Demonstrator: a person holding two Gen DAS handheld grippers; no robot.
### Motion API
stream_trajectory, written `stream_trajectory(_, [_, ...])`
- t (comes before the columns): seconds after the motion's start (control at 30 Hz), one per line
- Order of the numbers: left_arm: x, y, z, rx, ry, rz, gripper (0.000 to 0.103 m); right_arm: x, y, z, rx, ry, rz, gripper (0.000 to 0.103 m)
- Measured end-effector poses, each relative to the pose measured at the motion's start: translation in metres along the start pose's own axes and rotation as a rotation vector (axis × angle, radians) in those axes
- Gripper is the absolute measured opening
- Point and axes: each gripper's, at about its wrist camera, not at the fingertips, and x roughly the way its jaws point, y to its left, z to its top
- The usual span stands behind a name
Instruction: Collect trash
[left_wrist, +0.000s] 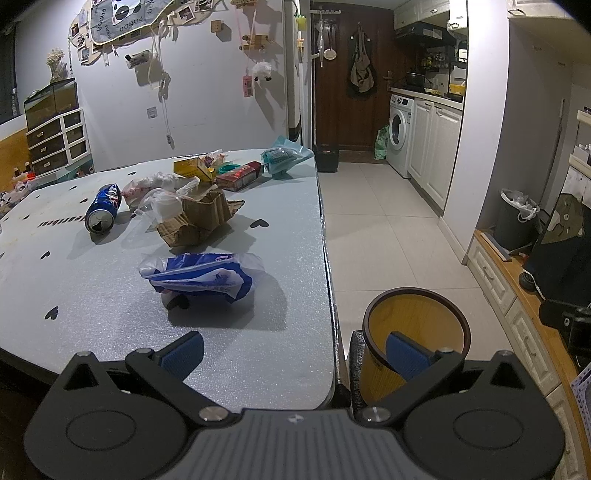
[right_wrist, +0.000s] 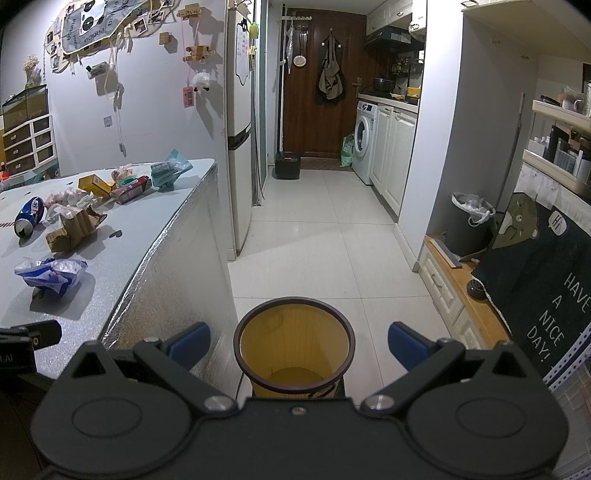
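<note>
Both my tongs are spread wide and carry nothing; my left tongs (left_wrist: 295, 354) hang over the near corner of the table (left_wrist: 258, 362), my right tongs (right_wrist: 298, 341) over the floor with the yellow bin (right_wrist: 294, 347) straight ahead between their tips; the bin looks bare inside, so I judge that collecting is only starting; the trash lies on the table: from my left tongs, the crumpled blue and white bag (left_wrist: 201, 277) sits nearest at 11 o'clock, the torn cardboard (left_wrist: 197, 218) beyond it, the blue can (left_wrist: 101, 208) on its side at 10 o'clock, with boxes and wrappers farther back toward 12; the bin stands on the floor just beside the table's corner, at 1 o'clock from my left tongs; next I should reach my left tongs forward to the bag, pinch a fold, then swing right to the bin
</note>
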Motion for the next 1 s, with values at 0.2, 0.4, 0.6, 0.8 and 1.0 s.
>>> stream_trajectory(0.2, [0.0000,0.0000,-0.0001,0.000,-0.001,0.000,0.103,0.0000,-0.0005,-0.0013,0.000,0.001,-0.001,0.103])
stream_trajectory(0.4, [0.0000,-0.0001,-0.0001,0.000,-0.001,0.000,0.103,0.0001,-0.0007,-0.0015,-0.002,0.002,-0.001,0.103])
stream_trajectory(0.6, [-0.0001,-0.0001,-0.0001,0.000,0.000,-0.001,0.103,0.0004,-0.0005,-0.0018,-0.002,0.004,-0.001,0.103])
stream_trajectory(0.8, [0.0006,-0.0026,-0.0001,0.002,-0.001,-0.003,0.103,0.0007,0.0000,-0.0023,-0.003,0.003,-0.001,0.103])
stream_trajectory(1.0, [0.0037,-0.0033,-0.0002,0.003,-0.002,-0.009,0.103,0.0023,-0.0006,-0.0050,-0.003,0.007,-0.001,0.103])
